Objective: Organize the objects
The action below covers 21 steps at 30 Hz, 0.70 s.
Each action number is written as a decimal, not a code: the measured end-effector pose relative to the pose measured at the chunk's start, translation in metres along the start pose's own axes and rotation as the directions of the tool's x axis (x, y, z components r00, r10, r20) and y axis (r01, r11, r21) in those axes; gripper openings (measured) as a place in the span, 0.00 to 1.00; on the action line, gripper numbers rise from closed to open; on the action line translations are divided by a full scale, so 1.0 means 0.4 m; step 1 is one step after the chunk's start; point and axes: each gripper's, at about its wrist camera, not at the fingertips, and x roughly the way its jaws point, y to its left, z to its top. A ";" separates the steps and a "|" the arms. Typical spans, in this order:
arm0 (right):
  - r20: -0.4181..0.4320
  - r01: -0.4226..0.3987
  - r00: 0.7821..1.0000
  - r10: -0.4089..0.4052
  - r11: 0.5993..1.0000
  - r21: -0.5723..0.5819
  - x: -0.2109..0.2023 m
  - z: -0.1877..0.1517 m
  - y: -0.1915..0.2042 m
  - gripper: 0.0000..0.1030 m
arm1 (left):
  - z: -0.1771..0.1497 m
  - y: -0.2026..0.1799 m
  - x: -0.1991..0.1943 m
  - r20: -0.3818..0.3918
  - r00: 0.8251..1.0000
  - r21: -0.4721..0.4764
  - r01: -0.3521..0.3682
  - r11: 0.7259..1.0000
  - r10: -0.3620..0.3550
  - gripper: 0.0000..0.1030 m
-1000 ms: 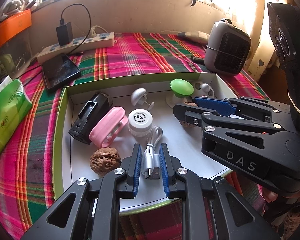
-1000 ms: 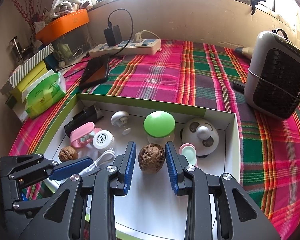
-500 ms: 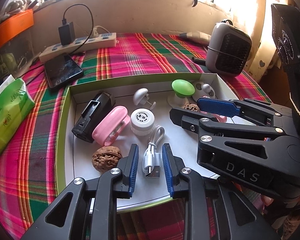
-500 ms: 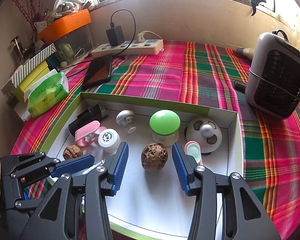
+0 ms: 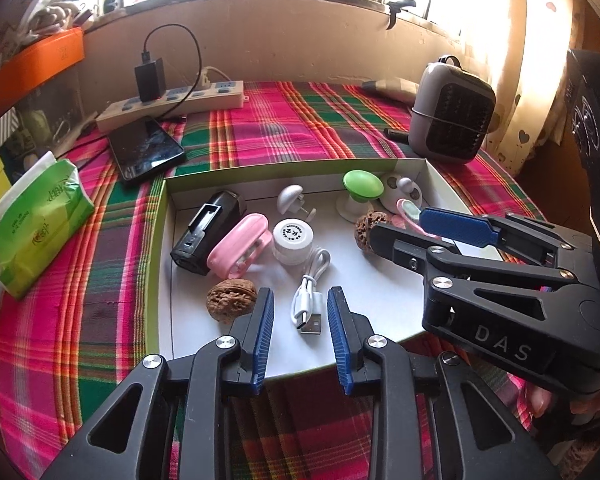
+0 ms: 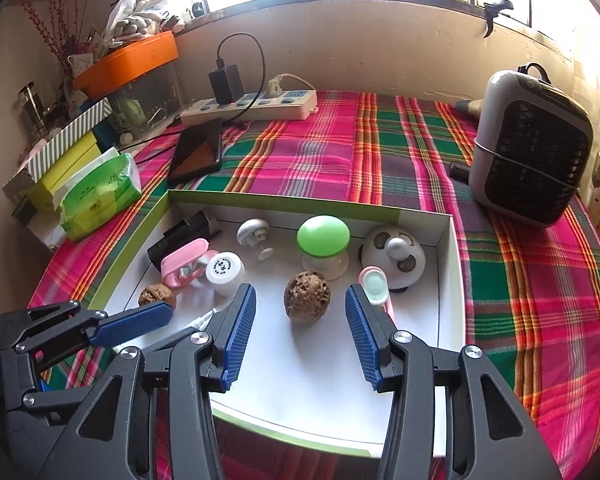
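Walnut [image 6: 307,297] between opening right tongs [image 6: 301,334], untouched

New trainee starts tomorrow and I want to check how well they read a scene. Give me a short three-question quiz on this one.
1. True or false: the white USB cable lies inside the box.
2. Which item lies between the right gripper's fingers? A) green tissue pack B) walnut C) phone
3. How many walnuts are in the box?

Key: 1 true. 2 B; it sits free between the fingers. 3 two; the second walnut lies beside the left gripper, whose jaws are opening around the cable.
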 end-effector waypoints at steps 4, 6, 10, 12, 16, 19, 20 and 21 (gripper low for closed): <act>0.014 0.014 1.000 -0.014 1.000 0.000 -0.031 -0.021 0.010 0.47 | -0.013 0.005 -0.028 0.019 1.000 -0.010 -0.010 1.000 0.011 0.25; 0.028 0.020 0.999 -0.020 1.000 -0.004 -0.049 -0.034 0.019 0.47 | -0.022 0.004 -0.040 0.024 0.999 -0.010 -0.021 1.000 0.021 0.25; 0.050 0.022 0.998 -0.023 1.000 0.005 -0.080 -0.056 0.032 0.47 | -0.045 0.001 -0.067 0.039 0.999 -0.006 -0.035 0.999 0.035 0.25; 0.057 0.031 0.998 -0.031 0.999 0.011 -0.094 -0.067 0.035 0.47 | -0.055 0.001 -0.082 0.051 0.997 -0.012 -0.049 0.999 0.049 0.25; 0.074 0.042 0.996 -0.044 0.999 0.020 -0.124 -0.091 0.041 0.47 | -0.075 0.000 -0.115 0.073 0.995 -0.023 -0.069 0.997 0.071 0.25; 0.073 0.045 0.996 -0.047 0.999 0.030 -0.141 -0.117 0.045 0.47 | -0.097 -0.002 -0.133 0.080 0.994 -0.036 -0.072 0.997 0.075 0.25; 0.066 0.045 0.997 -0.047 0.999 0.029 -0.144 -0.128 0.048 0.47 | -0.105 -0.005 -0.135 0.077 0.994 -0.033 -0.071 0.997 0.074 0.25; 0.061 0.050 0.997 -0.052 0.998 0.026 -0.147 -0.140 0.051 0.47 | -0.113 -0.007 -0.138 0.076 0.994 -0.032 -0.073 0.997 0.076 0.25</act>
